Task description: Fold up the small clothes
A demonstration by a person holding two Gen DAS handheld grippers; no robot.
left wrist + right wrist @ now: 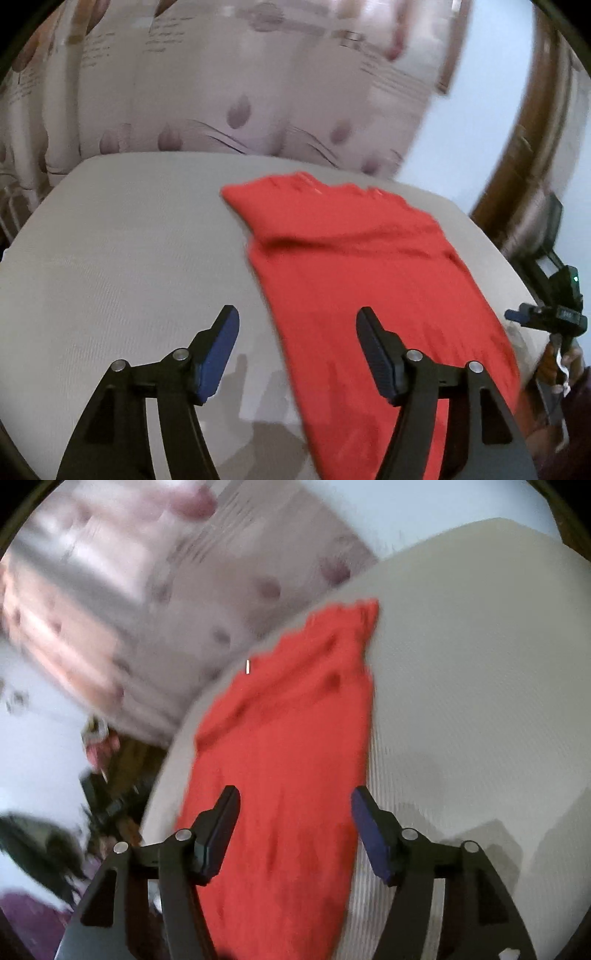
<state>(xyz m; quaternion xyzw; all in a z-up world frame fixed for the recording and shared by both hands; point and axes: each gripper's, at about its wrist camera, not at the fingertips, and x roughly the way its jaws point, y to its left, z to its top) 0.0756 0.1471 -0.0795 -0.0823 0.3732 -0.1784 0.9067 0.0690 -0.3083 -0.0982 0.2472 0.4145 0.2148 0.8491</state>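
A: How far along can the folding be judged to be?

B: A red garment (pixel 369 280) is seen lying flat on the pale tabletop (pixel 122 258), as a long narrow strip. A fold appears to have been made already lengthwise, and a ridge is visible across the strip near its far end, where one layer seems to lie over another. The far edge is scalloped.

A: And the claws?

B: Both are released. The left claw (pixel 297 350) is held above the tabletop, its jaws standing apart with nothing between them; its right finger is seen over the garment's near left edge, its left finger over bare tabletop. The right claw (pixel 295 830) is likewise spread, over the near part of the cloth, and no fabric is pinched.

A: What is left?

B: Probably a crosswise fold or two, so that the strip is brought to a compact packet. A fresh grasp at one end would be needed first. Whether other garments are waiting cannot be told; none are shown. Both views are blurred, so fine creases cannot be made out.
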